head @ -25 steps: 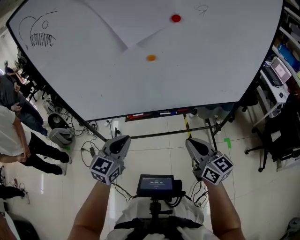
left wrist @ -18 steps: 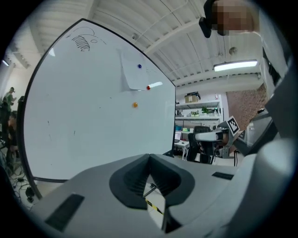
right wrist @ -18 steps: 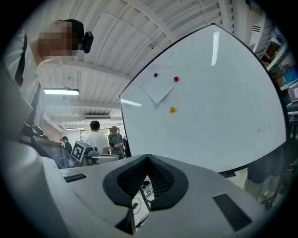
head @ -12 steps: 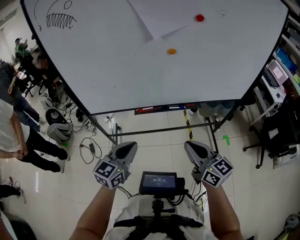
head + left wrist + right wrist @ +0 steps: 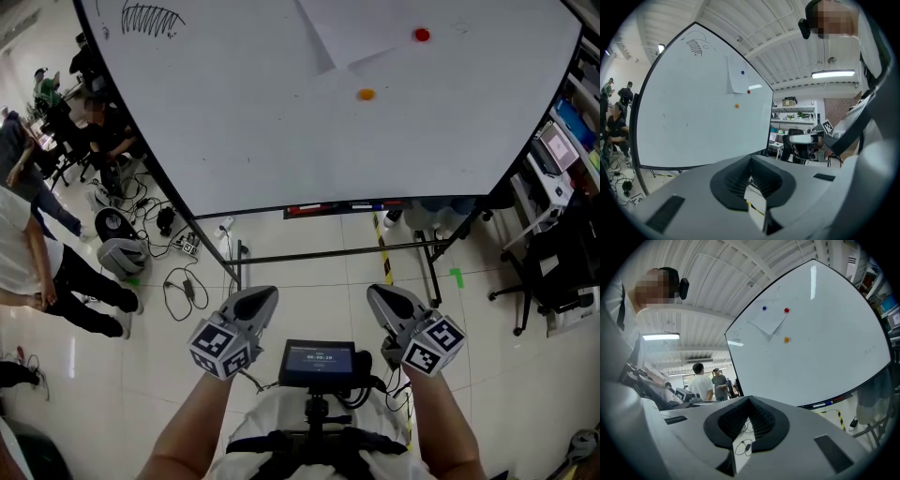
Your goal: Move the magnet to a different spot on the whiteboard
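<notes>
hanging low in the head view, the left gripper (image 5: 266, 293) and right gripper (image 5: 376, 292) sat side by side at the bottom middle of the frame, well apart from the whiteboard (image 5: 272, 131) that filled the top. the left gripper view showed its jaws closed together at the tips (image 5: 751, 159) with nothing between them. the right gripper view showed the same: jaws together at the tips (image 5: 749, 399), empty. a small screen (image 5: 318, 361) sat between the two grippers, just below them.

an orange magnet (image 5: 366, 94) was stuck on the bare board, upper right of centre in the head view. a red magnet (image 5: 422, 35) sat further up and to the right, just beside the corner of a sheet of paper (image 5: 342, 28). in the right gripper view a blue magnet (image 5: 764, 308) pinned that sheet near its top, left of the red one (image 5: 786, 310), with the orange one (image 5: 786, 339) below the sheet. no gripper touched any magnet.

a toothy doodle (image 5: 150, 17) was at the board's upper left. a marker tray (image 5: 347, 206) ran along its lower edge. people (image 5: 42, 258) stood at the left edge of the head view, with cables (image 5: 183, 272) on the floor near them. a chair (image 5: 548, 272) stood at the right edge.
</notes>
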The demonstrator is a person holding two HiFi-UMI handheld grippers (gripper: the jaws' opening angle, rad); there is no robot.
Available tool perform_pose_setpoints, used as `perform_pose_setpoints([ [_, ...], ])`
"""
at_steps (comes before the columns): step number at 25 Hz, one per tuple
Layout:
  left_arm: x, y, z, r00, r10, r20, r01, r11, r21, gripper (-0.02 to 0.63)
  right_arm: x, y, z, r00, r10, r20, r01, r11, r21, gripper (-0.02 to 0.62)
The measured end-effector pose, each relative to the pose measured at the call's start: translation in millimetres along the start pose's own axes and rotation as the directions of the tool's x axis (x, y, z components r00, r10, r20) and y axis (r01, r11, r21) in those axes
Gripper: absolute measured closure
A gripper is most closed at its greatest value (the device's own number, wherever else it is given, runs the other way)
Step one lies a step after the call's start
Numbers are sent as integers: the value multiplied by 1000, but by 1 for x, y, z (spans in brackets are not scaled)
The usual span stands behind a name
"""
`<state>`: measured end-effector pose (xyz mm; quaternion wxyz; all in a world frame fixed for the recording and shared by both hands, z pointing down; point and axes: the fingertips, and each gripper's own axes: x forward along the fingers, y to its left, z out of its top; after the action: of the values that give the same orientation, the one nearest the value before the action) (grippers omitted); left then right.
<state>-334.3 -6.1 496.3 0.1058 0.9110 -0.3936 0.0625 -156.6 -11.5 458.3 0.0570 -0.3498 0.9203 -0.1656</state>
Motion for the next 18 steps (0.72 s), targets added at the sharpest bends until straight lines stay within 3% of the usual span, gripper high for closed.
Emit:
perform_pose_setpoints([
  [10,-3,-15,-29,1000,-8,0,8,999,-43,571,-14,8,-18,999,9,-37,-9,1000,-10,565],
  [18,6,-35,-31,1000,-24,16,25,999,-43,571,-36,7,-23,1000,-4,-31,3,1000,-19,565],
])
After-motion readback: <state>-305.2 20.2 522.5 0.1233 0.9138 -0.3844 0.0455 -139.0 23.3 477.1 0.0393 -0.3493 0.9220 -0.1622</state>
